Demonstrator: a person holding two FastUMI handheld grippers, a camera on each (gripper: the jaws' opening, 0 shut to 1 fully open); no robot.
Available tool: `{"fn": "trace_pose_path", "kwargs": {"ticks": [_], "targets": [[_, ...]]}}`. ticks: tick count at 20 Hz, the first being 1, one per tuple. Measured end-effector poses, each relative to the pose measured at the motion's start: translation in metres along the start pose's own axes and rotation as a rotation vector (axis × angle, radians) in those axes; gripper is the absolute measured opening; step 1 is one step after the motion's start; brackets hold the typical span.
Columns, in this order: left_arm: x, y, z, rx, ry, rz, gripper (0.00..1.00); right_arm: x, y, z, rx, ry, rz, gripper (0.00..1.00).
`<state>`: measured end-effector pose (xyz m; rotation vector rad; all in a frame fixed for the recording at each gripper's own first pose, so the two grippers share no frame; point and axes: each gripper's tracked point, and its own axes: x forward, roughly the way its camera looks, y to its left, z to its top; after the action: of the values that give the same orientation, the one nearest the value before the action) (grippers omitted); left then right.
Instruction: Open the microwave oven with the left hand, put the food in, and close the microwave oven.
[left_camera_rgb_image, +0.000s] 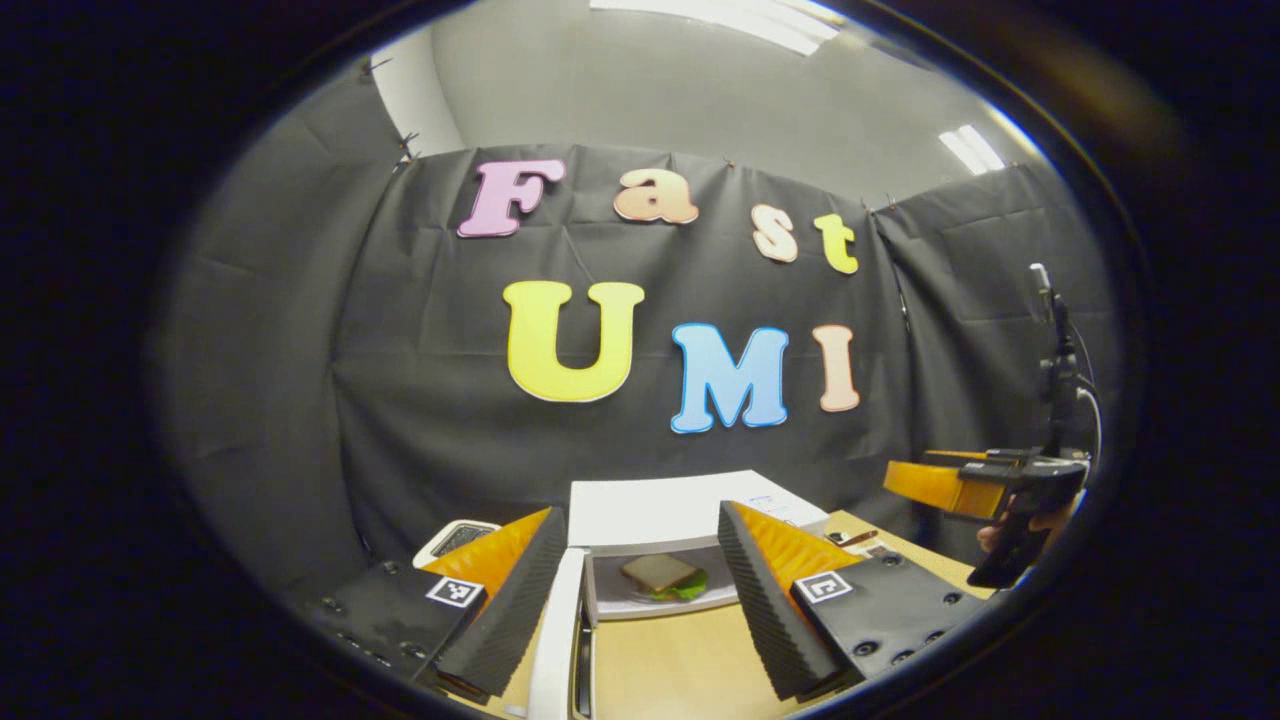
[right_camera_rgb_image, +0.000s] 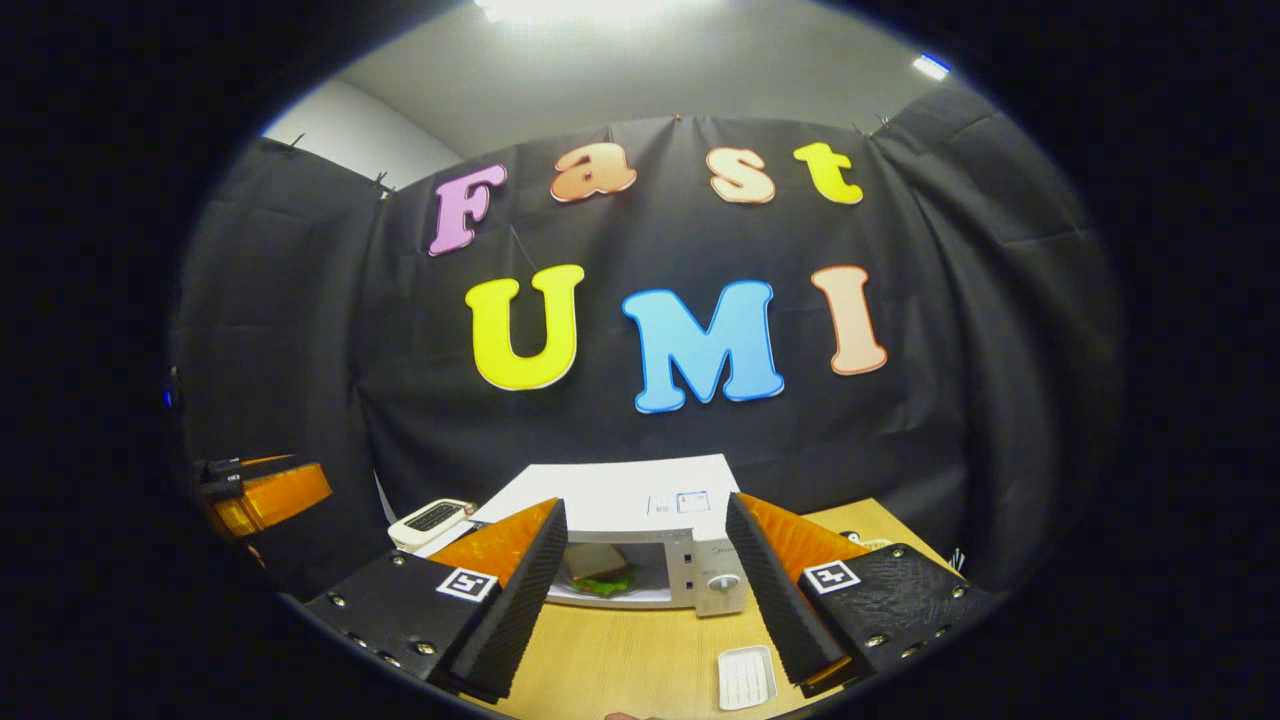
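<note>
- The microwave oven (left_camera_rgb_image: 660, 510) stands on the counter (left_camera_rgb_image: 670, 660) against the booth wall. Its door (left_camera_rgb_image: 556, 640) is swung open toward me, hinged on the oven's left side.
- The food, a sandwich (left_camera_rgb_image: 662, 577) with green leaf on a plate, already lies inside the oven cavity; I see it also in the right gripper view (right_camera_rgb_image: 598, 568).
- My left gripper (left_camera_rgb_image: 640, 600) has its fingers apart and holds nothing. The open door's edge is just beside its left finger, running from the oven toward the camera.
- My right gripper (right_camera_rgb_image: 645, 600) is also spread and empty, in front of the oven; a small white tray (right_camera_rgb_image: 746, 677) lies on the counter before the oven's control panel.
- I judge that only closing remains. The left gripper is nearer to the door, so it should push the door from the outer side, toward the oven's right.
</note>
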<state>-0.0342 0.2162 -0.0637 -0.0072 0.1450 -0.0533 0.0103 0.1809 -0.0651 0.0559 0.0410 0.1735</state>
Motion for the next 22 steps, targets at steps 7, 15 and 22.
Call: {"fn": "trace_pose_path", "kwargs": {"ticks": [7,15,22], "targets": [[-0.027,0.025,-0.033,-0.003,0.058,0.049,0.84,-0.013,-0.027,0.018,-0.012,-0.022,-0.040,0.96],[-0.098,0.094,-0.117,0.022,0.265,0.151,0.07,0.000,-0.002,0.011,0.021,0.007,0.043,0.96],[-0.127,0.103,-0.205,-0.038,0.443,0.153,0.07,0.005,0.005,0.009,-0.007,0.010,0.081,0.96]]}}
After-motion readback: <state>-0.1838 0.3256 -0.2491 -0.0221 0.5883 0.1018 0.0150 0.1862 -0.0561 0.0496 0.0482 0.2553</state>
